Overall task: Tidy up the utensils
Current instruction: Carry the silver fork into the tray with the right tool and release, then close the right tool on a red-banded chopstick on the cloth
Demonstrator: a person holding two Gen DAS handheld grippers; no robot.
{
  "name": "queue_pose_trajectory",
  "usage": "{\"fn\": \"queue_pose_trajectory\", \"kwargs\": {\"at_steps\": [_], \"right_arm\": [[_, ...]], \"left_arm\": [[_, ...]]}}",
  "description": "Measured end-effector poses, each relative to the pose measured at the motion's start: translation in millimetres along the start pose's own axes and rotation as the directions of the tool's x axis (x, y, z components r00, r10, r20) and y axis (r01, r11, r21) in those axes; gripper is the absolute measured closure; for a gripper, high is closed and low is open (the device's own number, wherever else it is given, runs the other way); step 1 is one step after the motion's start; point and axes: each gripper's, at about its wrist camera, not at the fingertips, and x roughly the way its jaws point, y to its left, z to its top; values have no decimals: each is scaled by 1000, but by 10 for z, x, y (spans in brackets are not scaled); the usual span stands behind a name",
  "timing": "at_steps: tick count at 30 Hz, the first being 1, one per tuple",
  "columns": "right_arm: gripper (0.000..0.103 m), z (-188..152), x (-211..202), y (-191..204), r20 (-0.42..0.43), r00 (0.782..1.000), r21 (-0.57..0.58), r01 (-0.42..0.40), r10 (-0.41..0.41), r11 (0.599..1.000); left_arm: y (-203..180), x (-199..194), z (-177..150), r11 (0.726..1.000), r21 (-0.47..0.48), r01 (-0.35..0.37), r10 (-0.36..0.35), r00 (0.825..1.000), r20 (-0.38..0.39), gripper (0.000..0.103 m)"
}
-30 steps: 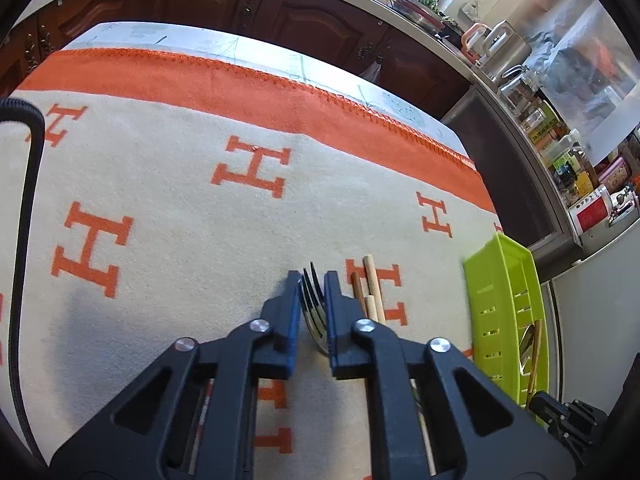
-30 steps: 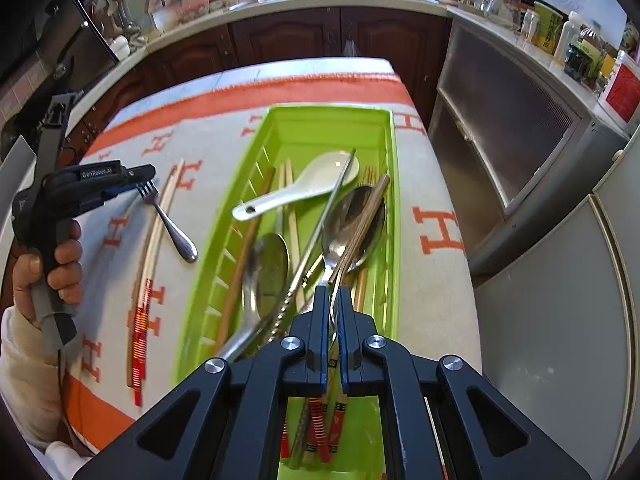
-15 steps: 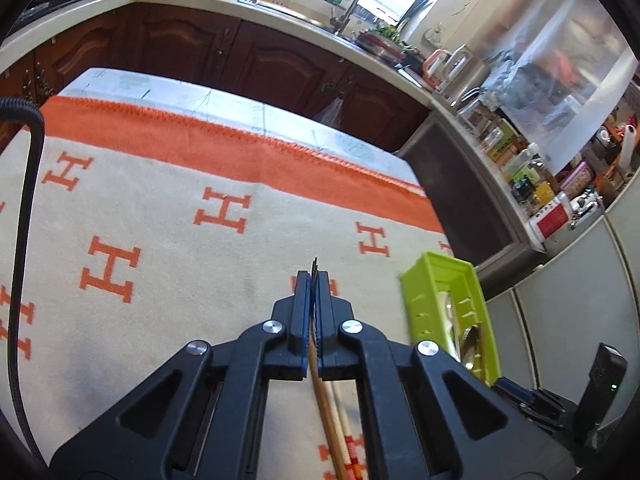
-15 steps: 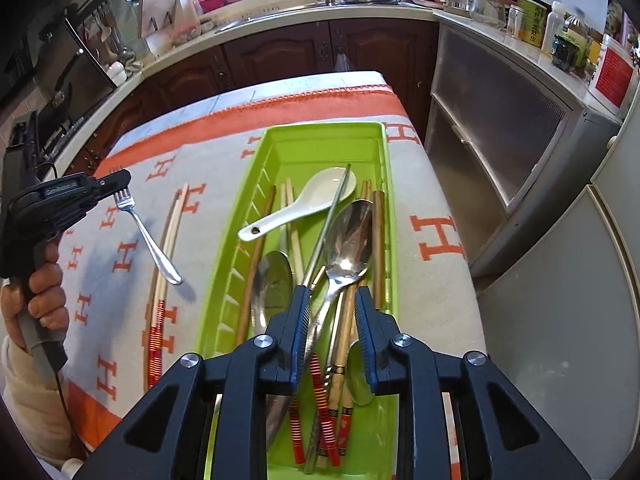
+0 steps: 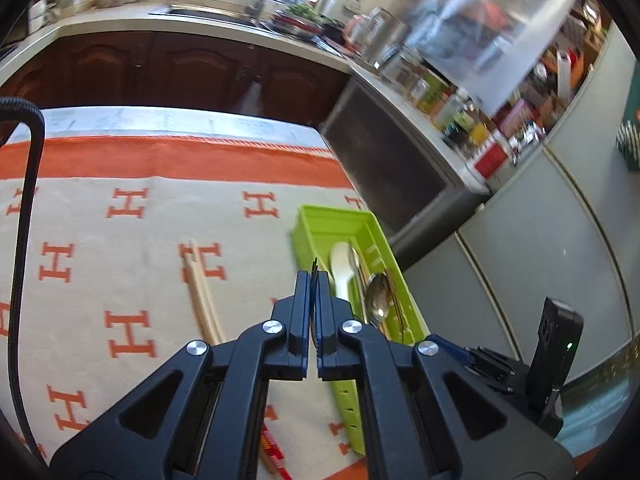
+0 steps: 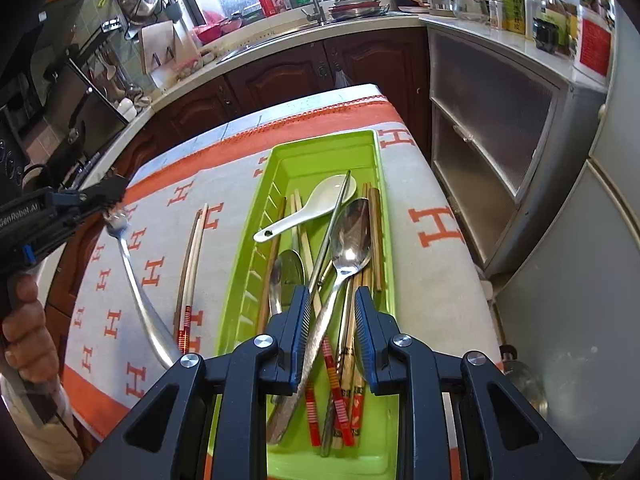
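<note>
My left gripper is shut on the tines of a metal fork, which hangs above the cloth left of the green tray. In the left wrist view only the fork's tines show between the jaws, and the tray lies just right of them. My right gripper stands open over the tray's near end. The handle of a large metal spoon lies loose between its fingers. A white ceramic spoon, another metal spoon and several chopsticks also fill the tray. One chopstick pair lies on the cloth.
A cream cloth with orange H marks and an orange border covers the table, whose right edge drops off beside a grey cabinet. A person's hand grips the left tool's handle. Kitchen counters and dark cupboards run along the back.
The left gripper closed on the fork, lifted it off the cloth and swung toward the tray. The right gripper's jaws opened over the tray, leaving the spoon handle lying free.
</note>
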Motion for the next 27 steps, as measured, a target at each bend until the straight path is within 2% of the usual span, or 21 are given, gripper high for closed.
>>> {"fn": "queue_pose_trajectory", "kwargs": {"at_steps": [8, 13, 16, 19, 21, 23, 27], "right_arm": [[80, -67, -43, -170, 23, 997, 37, -71, 70, 997], [80, -75, -15, -205, 33, 993, 24, -110, 109, 994], [80, -65, 20, -229, 21, 991, 26, -133, 133, 991], [80, -48, 51, -232, 9, 990, 18, -144, 144, 989], [80, -44, 66, -227, 5, 989, 16, -151, 151, 988], [80, -44, 80, -221, 5, 988, 16, -156, 156, 988], [80, -62, 101, -202, 5, 986, 28, -166, 165, 986]], "left_arm": [[-588, 620, -248, 993, 116, -20, 38, 988, -151, 103], [-786, 862, -314, 987, 153, -47, 74, 982, -176, 102], [-820, 853, -325, 986, 150, -67, 93, 980, -175, 101], [-797, 751, -330, 985, 143, -101, 123, 980, -154, 90], [-743, 642, -312, 986, 126, -113, 130, 982, -140, 70], [-686, 514, -282, 985, 113, -126, 139, 984, -115, 54], [-649, 253, -265, 979, 119, -165, 173, 983, -59, 52]]}}
